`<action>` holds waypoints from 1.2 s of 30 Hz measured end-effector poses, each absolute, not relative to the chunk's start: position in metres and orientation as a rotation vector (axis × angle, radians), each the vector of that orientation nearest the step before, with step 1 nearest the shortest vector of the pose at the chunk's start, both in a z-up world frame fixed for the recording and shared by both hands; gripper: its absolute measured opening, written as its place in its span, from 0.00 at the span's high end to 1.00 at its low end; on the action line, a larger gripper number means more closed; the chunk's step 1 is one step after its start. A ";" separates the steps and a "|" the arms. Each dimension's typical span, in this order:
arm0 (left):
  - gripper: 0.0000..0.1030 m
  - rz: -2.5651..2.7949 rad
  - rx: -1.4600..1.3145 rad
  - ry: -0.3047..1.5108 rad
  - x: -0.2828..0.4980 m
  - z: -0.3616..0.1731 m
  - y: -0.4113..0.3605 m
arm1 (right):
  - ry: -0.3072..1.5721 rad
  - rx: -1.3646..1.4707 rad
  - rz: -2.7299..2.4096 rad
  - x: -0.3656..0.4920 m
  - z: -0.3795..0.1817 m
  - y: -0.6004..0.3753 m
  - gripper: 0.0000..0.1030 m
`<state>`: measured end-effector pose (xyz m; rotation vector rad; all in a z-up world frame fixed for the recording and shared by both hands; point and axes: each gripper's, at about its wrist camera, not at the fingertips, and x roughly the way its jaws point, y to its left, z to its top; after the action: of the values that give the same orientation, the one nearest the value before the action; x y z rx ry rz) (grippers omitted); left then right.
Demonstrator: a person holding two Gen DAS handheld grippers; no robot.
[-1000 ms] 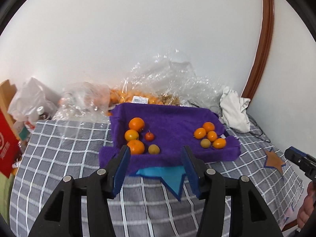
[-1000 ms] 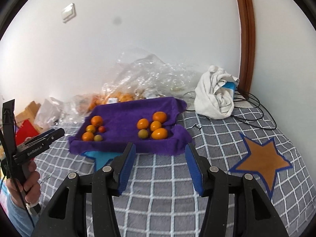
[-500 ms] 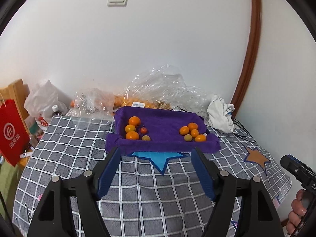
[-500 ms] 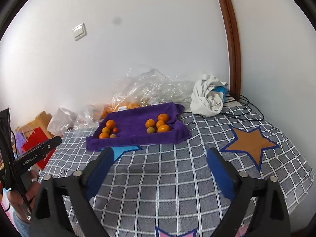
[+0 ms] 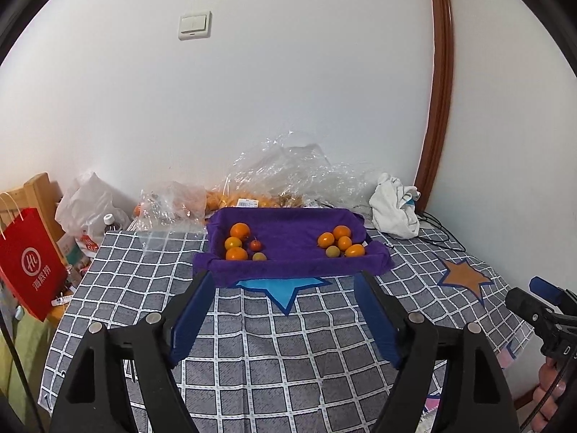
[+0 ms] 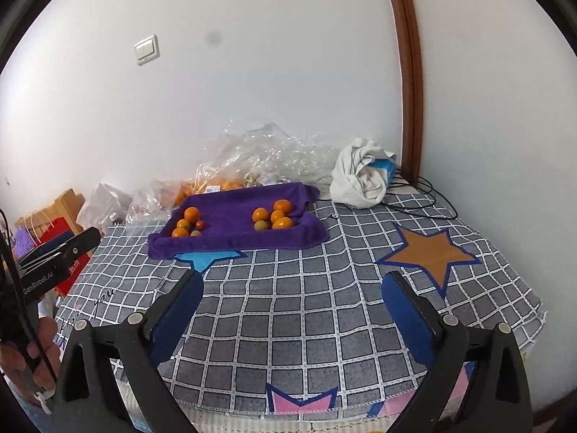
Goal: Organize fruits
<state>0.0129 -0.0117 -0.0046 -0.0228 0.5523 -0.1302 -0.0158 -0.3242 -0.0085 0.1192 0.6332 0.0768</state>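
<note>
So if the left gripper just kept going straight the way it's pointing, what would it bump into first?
Probably the grey checked cloth, near its blue star patch. The open left gripper tilts downward, so it likely lands short of the purple towel-lined tray; depth is unclear.

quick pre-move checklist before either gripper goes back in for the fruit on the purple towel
1. Left gripper free of any object: ok, jaws have just been opening, nothing between them.
2. Right gripper free of any object: ok, jaws wide, have just been opening, nothing between them.
3. Fruit all on the purple towel: ok, left group and right group sit apart in two clusters, none on the checked cover.
4. Path from grippers to towel: ok, only bare checked cover in between.
5. Groups sorted by kind: cannot tell, each mixes orange fruit with a greenish one, and the left also has a small red one.
</note>
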 end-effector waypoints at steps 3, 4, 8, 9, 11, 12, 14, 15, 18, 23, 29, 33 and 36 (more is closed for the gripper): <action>0.24 -0.127 -0.020 0.549 0.011 -0.004 -0.013 | 0.627 0.112 0.073 -0.019 -0.006 -0.324 0.05; 0.24 -0.129 -0.021 0.549 0.011 -0.004 -0.013 | 0.626 0.109 0.072 -0.020 -0.006 -0.323 0.05; 0.24 -0.131 -0.018 0.549 0.008 -0.003 -0.014 | 0.622 0.100 0.068 -0.022 -0.005 -0.321 0.05; 0.24 -0.130 -0.016 0.548 0.008 -0.003 -0.015 | 0.623 0.099 0.069 -0.021 -0.005 -0.321 0.05; 0.24 -0.130 -0.015 0.545 0.007 -0.002 -0.015 | 0.625 0.093 0.068 -0.021 -0.006 -0.319 0.05; 0.24 -0.131 -0.016 0.544 0.006 -0.002 -0.015 | 0.625 0.086 0.065 -0.021 -0.006 -0.318 0.05; 0.24 -0.131 -0.018 0.543 0.006 -0.001 -0.015 | 0.624 0.078 0.062 -0.021 -0.006 -0.317 0.05; 0.24 -0.129 -0.017 0.543 0.006 -0.002 -0.015 | 0.624 0.077 0.062 -0.022 -0.006 -0.316 0.05; 0.24 -0.130 -0.016 0.544 0.006 -0.001 -0.015 | 0.622 0.077 0.065 -0.022 -0.005 -0.316 0.05; 0.24 -0.128 -0.014 0.542 0.006 -0.001 -0.016 | 0.623 0.079 0.064 -0.023 -0.006 -0.315 0.05; 0.24 -0.128 -0.014 0.541 0.005 -0.001 -0.016 | 0.624 0.071 0.063 -0.023 -0.006 -0.314 0.05; 0.24 -0.129 -0.014 0.540 0.005 -0.001 -0.016 | 0.623 0.070 0.065 -0.023 -0.006 -0.313 0.05; 0.24 -0.131 -0.013 0.540 0.005 0.000 -0.017 | 0.624 0.070 0.066 -0.022 -0.006 -0.314 0.05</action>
<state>0.0049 -0.0169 -0.0001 -0.0133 0.5398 -0.1311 -0.0222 -0.3135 -0.0055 0.0703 0.6240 0.0658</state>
